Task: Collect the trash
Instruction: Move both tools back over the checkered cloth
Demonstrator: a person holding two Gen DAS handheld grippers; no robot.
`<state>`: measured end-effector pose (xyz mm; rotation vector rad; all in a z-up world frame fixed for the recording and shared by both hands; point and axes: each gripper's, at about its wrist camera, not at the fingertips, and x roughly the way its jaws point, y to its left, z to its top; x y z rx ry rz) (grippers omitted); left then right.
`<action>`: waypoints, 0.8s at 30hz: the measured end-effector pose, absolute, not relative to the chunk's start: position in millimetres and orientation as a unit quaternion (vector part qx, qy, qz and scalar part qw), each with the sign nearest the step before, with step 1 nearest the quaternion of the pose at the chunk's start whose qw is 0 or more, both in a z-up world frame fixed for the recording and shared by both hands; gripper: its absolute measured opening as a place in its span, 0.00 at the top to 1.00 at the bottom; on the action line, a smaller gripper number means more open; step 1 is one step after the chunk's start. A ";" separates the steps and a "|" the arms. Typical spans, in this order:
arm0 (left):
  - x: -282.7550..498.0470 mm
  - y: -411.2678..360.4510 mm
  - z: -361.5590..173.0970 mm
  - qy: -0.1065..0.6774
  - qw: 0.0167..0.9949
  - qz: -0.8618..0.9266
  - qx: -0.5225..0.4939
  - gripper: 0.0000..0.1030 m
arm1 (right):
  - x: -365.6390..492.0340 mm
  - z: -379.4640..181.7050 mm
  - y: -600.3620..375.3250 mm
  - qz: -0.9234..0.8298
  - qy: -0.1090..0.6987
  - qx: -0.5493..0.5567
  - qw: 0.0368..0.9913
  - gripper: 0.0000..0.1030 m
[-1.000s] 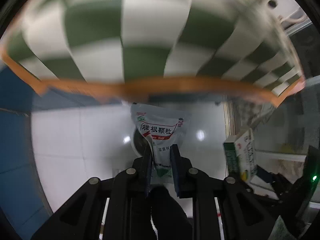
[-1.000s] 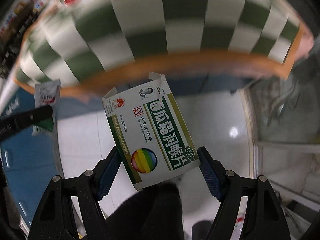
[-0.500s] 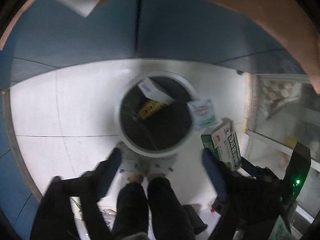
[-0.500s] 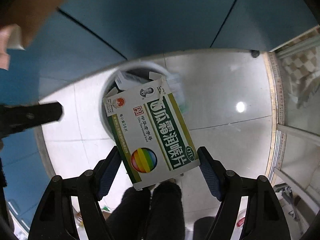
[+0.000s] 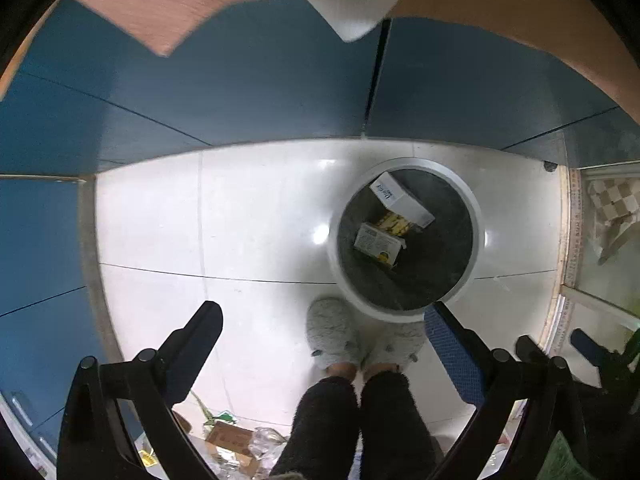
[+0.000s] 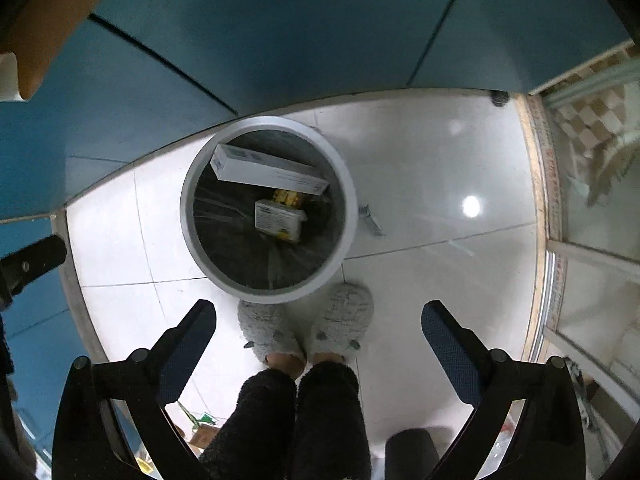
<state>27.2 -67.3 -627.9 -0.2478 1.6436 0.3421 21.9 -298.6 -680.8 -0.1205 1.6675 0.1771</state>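
A round white trash bin [image 5: 478, 216] with a dark liner stands on the white tiled floor; it also shows in the right wrist view [image 6: 348, 184]. Inside lie a long white box [image 6: 268, 170], a small white and yellow box [image 6: 280, 220] and a yellow packet [image 6: 288, 198]. My left gripper [image 5: 324, 334] is open and empty, held high above the floor to the left of the bin. My right gripper [image 6: 319, 326] is open and empty above the bin's near side.
The person's feet in grey slippers [image 6: 308, 328] stand just in front of the bin. Blue cabinet doors [image 5: 200, 92] line the far side. Loose litter [image 5: 232, 440] lies on the floor at lower left. A glass door frame [image 6: 544, 200] runs along the right.
Both grippers swung from the checkered table down over the bin and opened. The white sachet left the left gripper and the green box left the right one.
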 end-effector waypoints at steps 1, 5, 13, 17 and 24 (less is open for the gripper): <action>25.0 -66.9 -623.3 0.726 0.662 0.152 -0.109 0.00 | 20.0 -671.0 -299.7 0.074 0.737 -0.055 0.669 0.00; 7.6 -71.9 -582.5 0.723 0.665 0.155 -0.108 0.00 | 11.9 -626.8 -305.5 0.071 0.727 -0.050 0.681 0.00; -13.5 -85.0 -478.3 0.699 0.691 0.143 -0.117 0.00 | -6.6 -490.2 -315.5 0.089 0.694 -0.051 0.712 0.00; -24.9 -93.7 -420.2 0.683 0.708 0.131 -0.118 0.00 | -14.8 -419.0 -321.7 0.098 0.676 -0.057 0.729 0.00; -40.8 -102.0 -336.0 0.648 0.740 0.129 -0.127 0.00 | -32.4 -303.6 -335.1 0.126 0.646 -0.057 0.751 0.00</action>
